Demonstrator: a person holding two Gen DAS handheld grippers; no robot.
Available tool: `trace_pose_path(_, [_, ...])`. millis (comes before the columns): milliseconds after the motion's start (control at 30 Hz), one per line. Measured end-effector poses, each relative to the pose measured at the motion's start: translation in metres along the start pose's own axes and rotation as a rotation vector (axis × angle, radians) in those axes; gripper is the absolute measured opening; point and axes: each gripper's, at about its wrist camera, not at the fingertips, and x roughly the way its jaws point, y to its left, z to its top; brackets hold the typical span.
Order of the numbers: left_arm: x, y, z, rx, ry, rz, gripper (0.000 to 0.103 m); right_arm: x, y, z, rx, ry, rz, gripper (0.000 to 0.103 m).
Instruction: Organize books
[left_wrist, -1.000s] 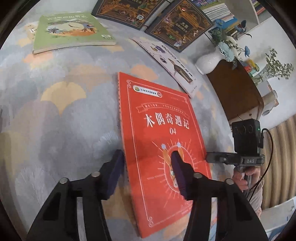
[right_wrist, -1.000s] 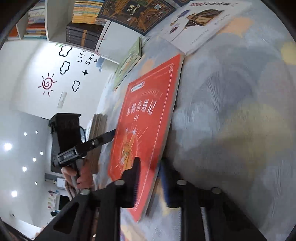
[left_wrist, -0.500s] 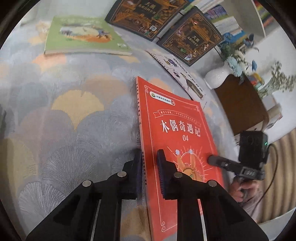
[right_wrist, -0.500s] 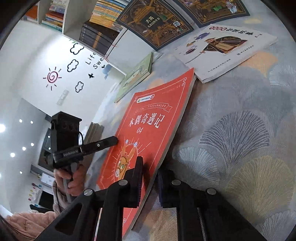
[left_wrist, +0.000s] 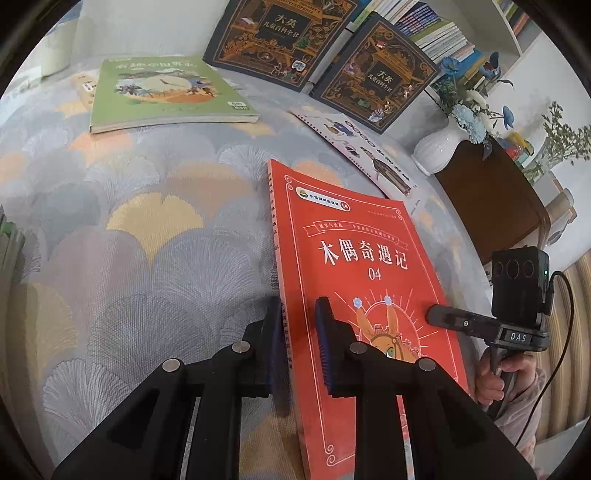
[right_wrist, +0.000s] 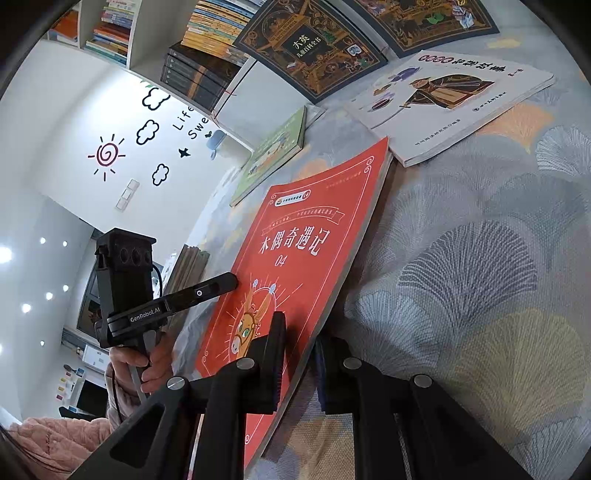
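Both your left tongs (left_wrist: 299, 339) and right tongs (right_wrist: 299, 354) pinch the red book (left_wrist: 354, 280) by its side edges. It's thin, light and bendy, so lift gently together.

Red book (left_wrist: 354, 280) cover: "木偶奇遇记", "04". Left tool (right_wrist: 155, 306) body: "GenRobot.AI". Right tool (left_wrist: 517, 332): "DAS". Dark book (right_wrist: 306, 48): "大英".

A home reading room: packed bookshelves (right_wrist: 207, 40), cloud wall stickers (right_wrist: 147, 129), a flower vase (left_wrist: 439, 147).
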Motion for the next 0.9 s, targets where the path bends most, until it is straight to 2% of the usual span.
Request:
trace_pose_path(233, [0.0, 0.001, 0.0, -0.004, 0.0, -0.002, 0.02, 0.002, 0.002, 0.0, 0.001, -0.002, -0.01, 0.012])
trace_pose_path(300, [-0.001, 0.003, 0.001, -0.069, 0.028, -0.013, 0.017, 0.002, 0.005, 0.001, 0.028, -0.007, -0.036, 0.014])
trace_pose_path(367, [-0.005, 0.007, 0.003, -0.147, 0.087, -0.058, 0.022, 0.002, 0.012, 0.001, 0.063, -0.006, -0.075, 0.017])
trace_pose_path(400, [-0.007, 0.007, 0.003, -0.161, 0.098, -0.056, 0.022, 0.002, 0.017, 0.001, 0.057, -0.005, -0.092, 0.017])
trace_pose_path(533, [-0.015, 0.0, 0.0, -0.142, 0.084, -0.004, 0.022, 0.001, 0.038, -0.002, 0.032, -0.018, -0.102, 0.017])
trace_pose_path(733, [-0.036, -0.012, 0.002, -0.09, 0.035, -0.003, 0.022, -0.012, 0.069, 0.001, -0.033, -0.055, -0.126, 0.016])
trace_pose_path(900, [-0.051, -0.016, 0.003, -0.086, 0.021, -0.036, 0.022, -0.025, 0.092, 0.0, -0.083, -0.094, -0.136, 0.017])
